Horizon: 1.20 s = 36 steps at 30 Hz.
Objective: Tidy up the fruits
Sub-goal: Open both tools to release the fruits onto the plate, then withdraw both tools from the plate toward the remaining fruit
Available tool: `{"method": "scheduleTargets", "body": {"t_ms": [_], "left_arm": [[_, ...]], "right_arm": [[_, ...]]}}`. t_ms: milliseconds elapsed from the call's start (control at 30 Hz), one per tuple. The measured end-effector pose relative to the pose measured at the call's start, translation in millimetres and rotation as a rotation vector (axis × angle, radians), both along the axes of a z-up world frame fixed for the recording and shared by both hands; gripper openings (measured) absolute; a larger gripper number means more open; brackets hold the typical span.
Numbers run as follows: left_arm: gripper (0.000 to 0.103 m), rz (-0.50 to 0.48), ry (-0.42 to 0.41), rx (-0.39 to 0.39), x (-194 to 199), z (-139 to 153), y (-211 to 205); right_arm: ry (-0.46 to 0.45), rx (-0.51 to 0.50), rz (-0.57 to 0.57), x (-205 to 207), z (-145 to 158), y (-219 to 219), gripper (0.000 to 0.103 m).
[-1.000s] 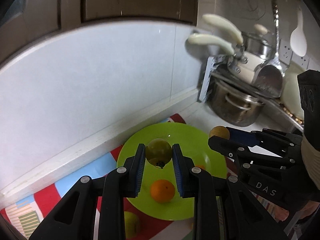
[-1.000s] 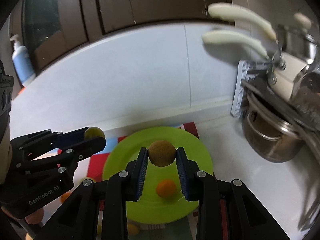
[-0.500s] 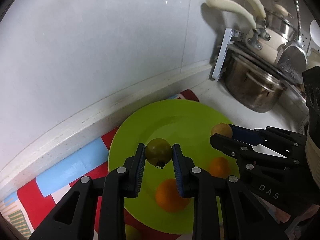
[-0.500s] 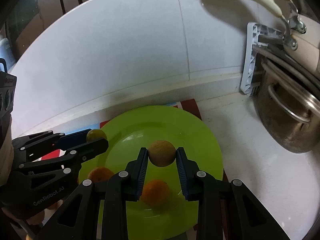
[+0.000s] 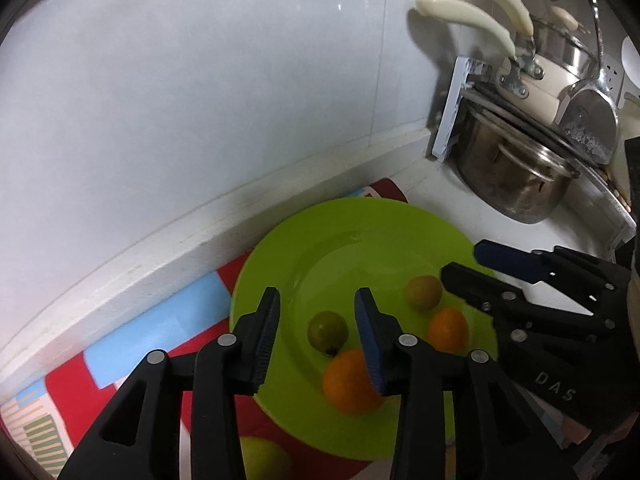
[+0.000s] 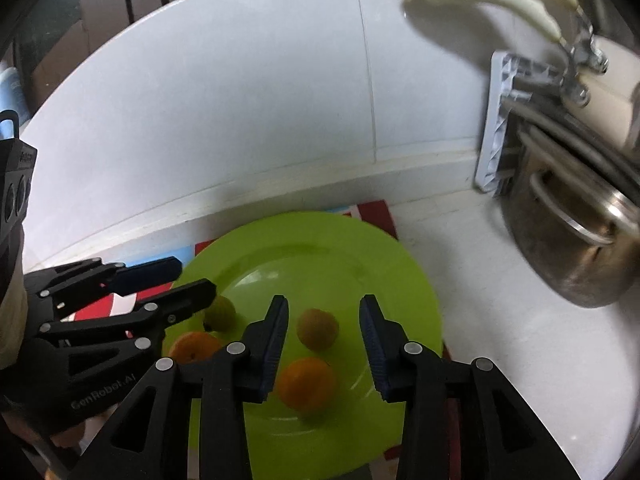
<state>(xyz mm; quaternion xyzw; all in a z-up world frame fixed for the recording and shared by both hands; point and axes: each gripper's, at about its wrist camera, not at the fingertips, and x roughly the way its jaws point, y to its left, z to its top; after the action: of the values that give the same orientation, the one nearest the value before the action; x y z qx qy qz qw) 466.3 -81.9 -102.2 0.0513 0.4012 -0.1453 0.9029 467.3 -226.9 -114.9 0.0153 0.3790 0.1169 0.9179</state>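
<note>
A lime-green plate (image 5: 360,240) (image 6: 320,252) lies on a striped mat. My left gripper (image 5: 316,316) is open above a small green fruit (image 5: 327,332) (image 6: 221,312) that rests on the plate. My right gripper (image 6: 323,320) is open above a tan-brown fruit (image 6: 318,329) (image 5: 423,292) that also rests on the plate. Two oranges lie on the plate: one (image 5: 350,382) (image 6: 194,346) near the left gripper, one (image 5: 448,329) (image 6: 306,384) near the right. Each gripper shows in the other's view: the right (image 5: 464,260), the left (image 6: 196,278).
A colourful striped mat (image 5: 140,344) lies under the plate against the white tiled wall. A steel pot (image 5: 516,176) (image 6: 580,248) and stacked pans with cream handles (image 5: 468,16) stand at the right. A yellow-green fruit (image 5: 264,458) lies on the mat before the plate.
Both grippers have opened and lowered toward the plate. The green fruit left the left gripper and the tan fruit left the right gripper; both now rest on the plate.
</note>
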Motion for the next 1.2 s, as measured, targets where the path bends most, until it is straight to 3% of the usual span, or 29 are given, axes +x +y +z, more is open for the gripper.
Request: {"method": "scheduleTargets", "body": {"t_ms": [633, 967, 1200], "left_arm": [[0.070, 0.050, -0.224, 0.000, -121.3, 92.7, 26.9], [0.083, 0.070, -0.282, 0.006, -192.8, 113.8, 37.0], [0.088, 0.083, -0.289, 0.014, -228.4, 111.6, 42.5]], "right_arm": [[-0.221, -0.028, -0.047, -125.9, 84.0, -3.2, 0.062], [-0.288, -0.032, -0.074, -193.4, 104.4, -6.5, 0.077], [-0.300, -0.050, -0.071, -229.4, 104.9, -4.2, 0.080]]}}
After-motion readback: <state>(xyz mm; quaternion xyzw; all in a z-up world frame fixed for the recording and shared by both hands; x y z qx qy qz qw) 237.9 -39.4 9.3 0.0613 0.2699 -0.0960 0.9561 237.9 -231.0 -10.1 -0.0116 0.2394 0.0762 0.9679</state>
